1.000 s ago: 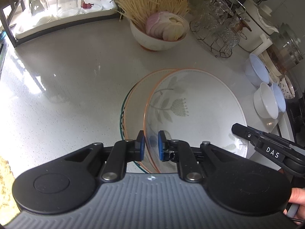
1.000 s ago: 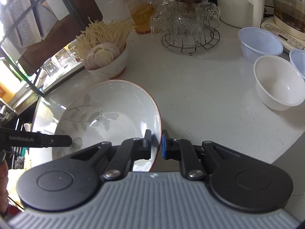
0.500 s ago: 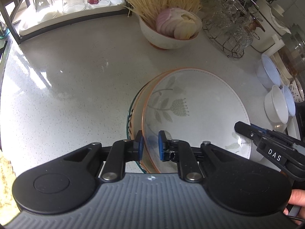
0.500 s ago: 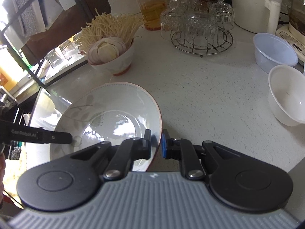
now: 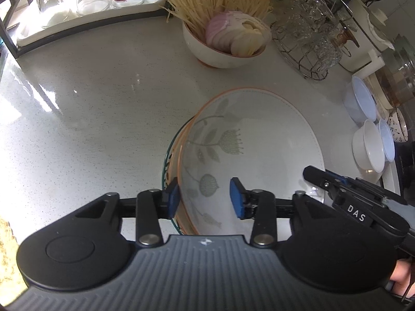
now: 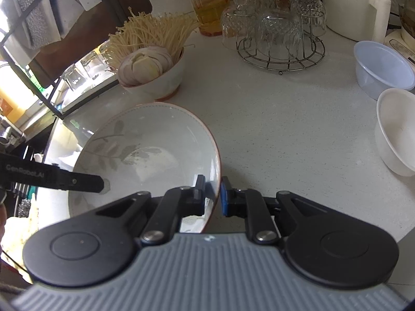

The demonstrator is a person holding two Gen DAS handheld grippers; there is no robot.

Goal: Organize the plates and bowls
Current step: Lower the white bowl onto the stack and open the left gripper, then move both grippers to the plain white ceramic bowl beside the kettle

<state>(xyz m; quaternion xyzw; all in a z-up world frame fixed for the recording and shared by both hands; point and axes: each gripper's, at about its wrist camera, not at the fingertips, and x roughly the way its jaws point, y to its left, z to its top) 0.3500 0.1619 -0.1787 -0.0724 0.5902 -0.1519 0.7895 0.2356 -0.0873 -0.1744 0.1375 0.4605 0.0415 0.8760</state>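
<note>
A white deep plate point(image 5: 249, 140) with a grey flower print and an orange rim lies on top of a stack; a second orange rim and a green-rimmed plate point(image 5: 166, 165) peek out beneath on its left. My left gripper point(image 5: 205, 199) straddles the top plate's near-left rim. Its jaws are opening, and the blue pads point(image 5: 173, 202) stand clear of the rim. In the right wrist view my right gripper point(image 6: 212, 194) is shut on the same plate point(image 6: 155, 150) at its right rim. The left gripper's finger point(image 6: 85, 182) reaches in from the left.
A bowl of noodles and sliced onion point(image 5: 225, 49) stands behind the stack. A wire rack of upturned glasses point(image 5: 308, 44) is at the back right. White and pale blue bowls point(image 5: 368, 150) sit at the right edge. A tray of glasses point(image 5: 77, 7) is at the back left.
My left jaws have opened and let go of the plate's rim. The floral plate has settled closer over the plates beneath. My right gripper stays clamped on the rim.
</note>
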